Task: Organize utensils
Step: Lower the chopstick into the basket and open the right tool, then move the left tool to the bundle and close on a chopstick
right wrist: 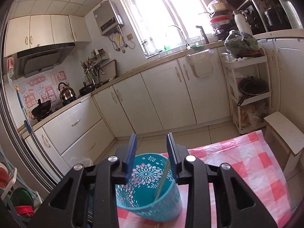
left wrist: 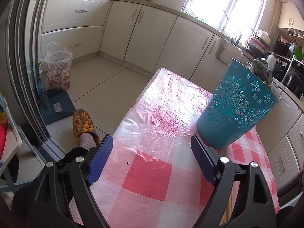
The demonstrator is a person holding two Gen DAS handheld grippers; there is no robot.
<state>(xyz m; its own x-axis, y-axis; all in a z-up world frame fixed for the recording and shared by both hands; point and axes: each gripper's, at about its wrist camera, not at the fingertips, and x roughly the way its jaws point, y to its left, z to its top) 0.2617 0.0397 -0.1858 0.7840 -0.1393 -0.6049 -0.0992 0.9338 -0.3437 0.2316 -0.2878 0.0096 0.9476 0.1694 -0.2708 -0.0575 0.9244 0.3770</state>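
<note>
A teal perforated cup (left wrist: 237,106) stands upright on the red-and-white checked tablecloth (left wrist: 152,171), just beyond my left gripper's right finger. The left gripper (left wrist: 152,159) is open wide over bare cloth, with nothing between its blue pads (left wrist: 100,159). Pale wooden sticks (left wrist: 228,209) show under its right finger. In the right wrist view my right gripper (right wrist: 152,142) hovers over the cup (right wrist: 148,193), its jaws partly open. A thin pale stick (right wrist: 161,180) leans inside the cup close to the right pad (right wrist: 172,152), and no pad presses on it.
The table's left edge (left wrist: 133,102) drops to the tiled floor, where a person's foot in a patterned slipper (left wrist: 83,125), a dustpan (left wrist: 55,108) and a lined bin (left wrist: 58,70) sit. A white shelf rack (right wrist: 248,95) and a small white stool (right wrist: 285,133) stand beyond the table.
</note>
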